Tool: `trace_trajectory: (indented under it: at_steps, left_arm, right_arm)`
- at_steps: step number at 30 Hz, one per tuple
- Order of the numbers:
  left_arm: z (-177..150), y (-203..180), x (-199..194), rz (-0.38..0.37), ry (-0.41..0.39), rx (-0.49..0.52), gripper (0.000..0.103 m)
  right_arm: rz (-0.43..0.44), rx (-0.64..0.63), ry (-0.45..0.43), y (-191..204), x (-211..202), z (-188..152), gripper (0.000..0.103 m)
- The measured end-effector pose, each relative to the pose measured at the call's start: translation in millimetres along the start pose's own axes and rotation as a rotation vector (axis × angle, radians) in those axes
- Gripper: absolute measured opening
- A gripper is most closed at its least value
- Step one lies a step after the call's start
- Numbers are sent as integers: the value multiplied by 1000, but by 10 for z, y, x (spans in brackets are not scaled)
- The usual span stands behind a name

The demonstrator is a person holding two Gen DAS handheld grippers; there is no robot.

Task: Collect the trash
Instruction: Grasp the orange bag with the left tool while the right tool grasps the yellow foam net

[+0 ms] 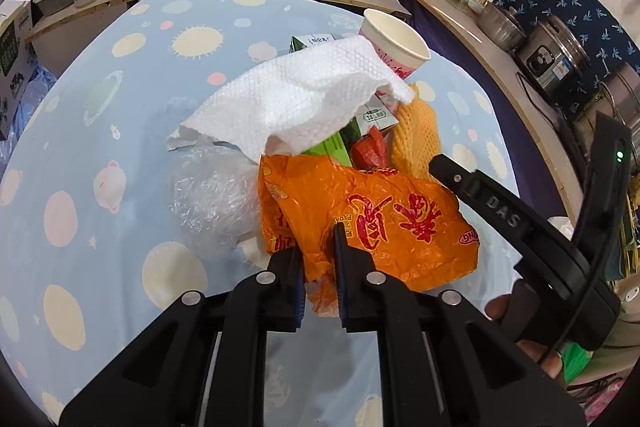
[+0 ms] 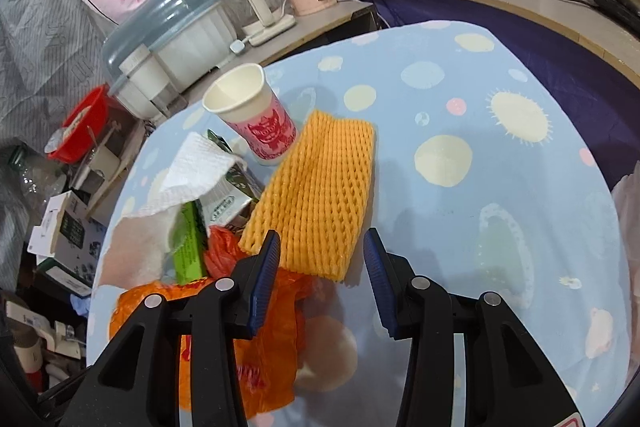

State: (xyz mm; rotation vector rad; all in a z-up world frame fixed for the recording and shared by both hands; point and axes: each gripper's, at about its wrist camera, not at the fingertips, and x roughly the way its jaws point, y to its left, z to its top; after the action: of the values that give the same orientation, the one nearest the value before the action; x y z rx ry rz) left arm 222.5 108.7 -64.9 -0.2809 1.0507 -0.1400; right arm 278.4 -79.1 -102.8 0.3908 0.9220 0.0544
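Pinching crinkled orange wrapper (image 1: 372, 223) w/ red print, left hand-held gripper (image 1: 319, 251), right hand-held gripper (image 2: 322, 247) open

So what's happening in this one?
A person with a handheld gripper in each hand is clearing a heap of trash off a tablecloth. The left gripper is shut on the edge of an orange plastic bag. The right gripper is open, with its fingers either side of the near end of a yellow foam net, not gripping it. A paper cup, paper towel and cartons lie untouched.
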Motion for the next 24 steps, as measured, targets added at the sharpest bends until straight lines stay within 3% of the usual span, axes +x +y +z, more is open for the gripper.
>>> trace_trajectory:
  at_steps: [6, 12, 24]
  left_arm:
    - [-6, 5, 71, -1, 12, -2, 12]
    - [-9, 2, 101, -1, 14, 4, 12]
    - [-53, -107, -102, -16, -11, 18, 11]
  right_arm:
    - [-11, 0, 54, -11, 272, -3, 41]
    - [-12, -4, 50, -28, 287, -14, 10]
    - [-10, 30, -86, -171, -436, -14, 9]
